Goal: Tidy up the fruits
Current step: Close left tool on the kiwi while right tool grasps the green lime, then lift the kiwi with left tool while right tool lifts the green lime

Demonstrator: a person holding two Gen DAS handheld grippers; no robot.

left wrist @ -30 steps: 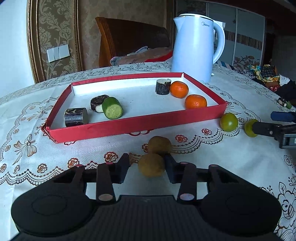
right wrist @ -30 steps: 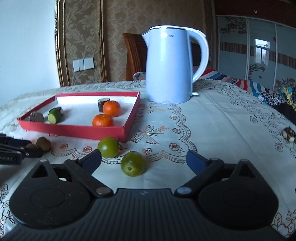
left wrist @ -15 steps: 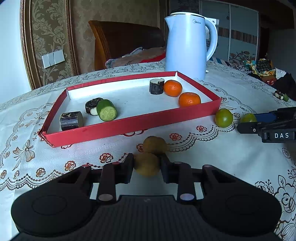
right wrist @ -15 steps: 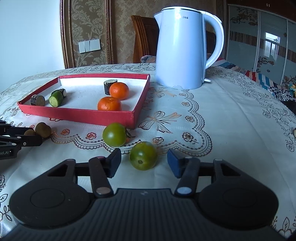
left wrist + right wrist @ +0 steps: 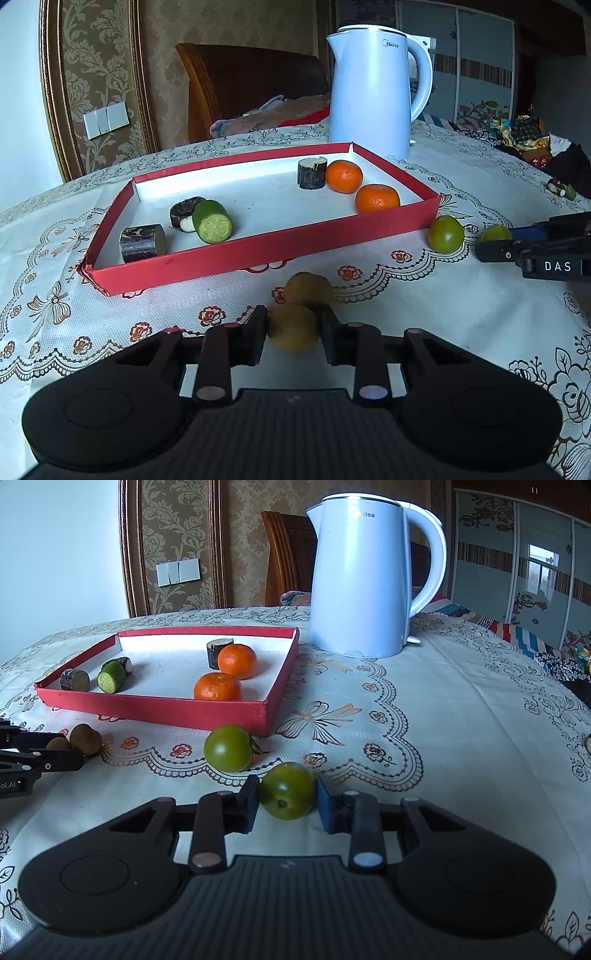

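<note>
Fruits lie on the lace-patterned tabletop (image 5: 461, 716): our left claw (image 5: 293, 334) is pinched on a round, matte brown fruit (image 5: 292, 328), our right claw (image 5: 286, 799) has just closed onto a glossy green tomato (image 5: 288, 791). At eleven o'clock we see the shallow red cardboard tray (image 5: 155, 710) with two oranges (image 5: 218, 686).

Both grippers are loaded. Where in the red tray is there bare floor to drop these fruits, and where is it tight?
The red tray has bare white floor across its middle, between the cucumber piece and the oranges, running to the far wall. It is crowded at the left end by the dark chunk, and at the right end by the oranges and bark-covered stub.
</note>
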